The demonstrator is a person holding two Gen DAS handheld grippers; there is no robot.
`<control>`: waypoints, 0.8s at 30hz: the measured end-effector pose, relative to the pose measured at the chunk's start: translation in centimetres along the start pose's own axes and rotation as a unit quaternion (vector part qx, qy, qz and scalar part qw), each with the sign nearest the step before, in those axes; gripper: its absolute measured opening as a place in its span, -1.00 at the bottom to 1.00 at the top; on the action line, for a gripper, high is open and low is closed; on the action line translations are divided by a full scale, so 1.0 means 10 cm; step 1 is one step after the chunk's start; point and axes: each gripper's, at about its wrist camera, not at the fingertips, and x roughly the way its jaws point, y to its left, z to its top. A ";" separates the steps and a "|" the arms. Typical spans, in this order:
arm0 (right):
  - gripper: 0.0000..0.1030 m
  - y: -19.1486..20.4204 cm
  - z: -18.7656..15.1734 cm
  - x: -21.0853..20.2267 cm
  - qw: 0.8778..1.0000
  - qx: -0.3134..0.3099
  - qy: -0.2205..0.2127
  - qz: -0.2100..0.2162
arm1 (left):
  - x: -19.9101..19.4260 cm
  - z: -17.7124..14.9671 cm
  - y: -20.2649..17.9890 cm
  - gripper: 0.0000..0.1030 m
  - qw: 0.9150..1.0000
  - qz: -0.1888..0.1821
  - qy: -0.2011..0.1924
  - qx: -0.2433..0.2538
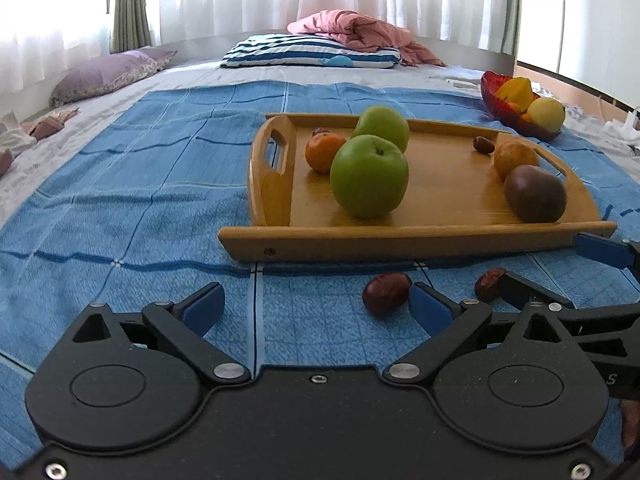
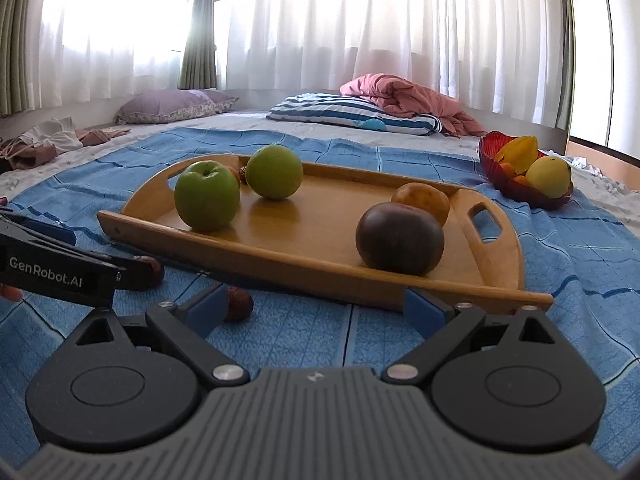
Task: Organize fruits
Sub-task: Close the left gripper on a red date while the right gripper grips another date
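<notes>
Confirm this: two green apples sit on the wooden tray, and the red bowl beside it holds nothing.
Not quite. The two green apples do sit on the wooden tray, but the red bowl holds fruit, including a yellow starfruit, as the right wrist view shows.

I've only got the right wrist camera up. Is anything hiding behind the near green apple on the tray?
Observer: Yes. The left wrist view shows an orange tangerine on the wooden tray, behind and left of the near green apple.
Operator: Anything behind the yellow-orange fruit on the right?
Observer: A dark date lies by the far rim, just left of the yellow-orange fruit and apart from it.
Operator: What's the left claw doing?
Observer: The left claw is open and empty. A loose date lies on the blue blanket by its right finger.
</notes>
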 end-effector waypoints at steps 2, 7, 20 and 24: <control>0.94 0.02 -0.02 -0.01 1.000 -0.007 -0.002 0.004 | 0.02 -0.02 0.00 0.90 1.000 -0.003 0.003 -0.005; 0.93 0.14 -0.05 0.02 0.999 -0.049 0.001 0.006 | 0.04 -0.06 -0.09 0.77 1.000 -0.002 -0.002 0.015; 0.77 0.16 -0.09 -0.01 0.998 -0.060 -0.008 0.025 | -0.02 -0.04 -0.22 -0.04 0.999 -0.030 -0.003 0.024; 0.58 0.17 -0.10 -0.02 0.997 -0.063 -0.010 0.033 | -0.04 -0.04 -0.28 -0.32 0.999 -0.035 -0.002 0.032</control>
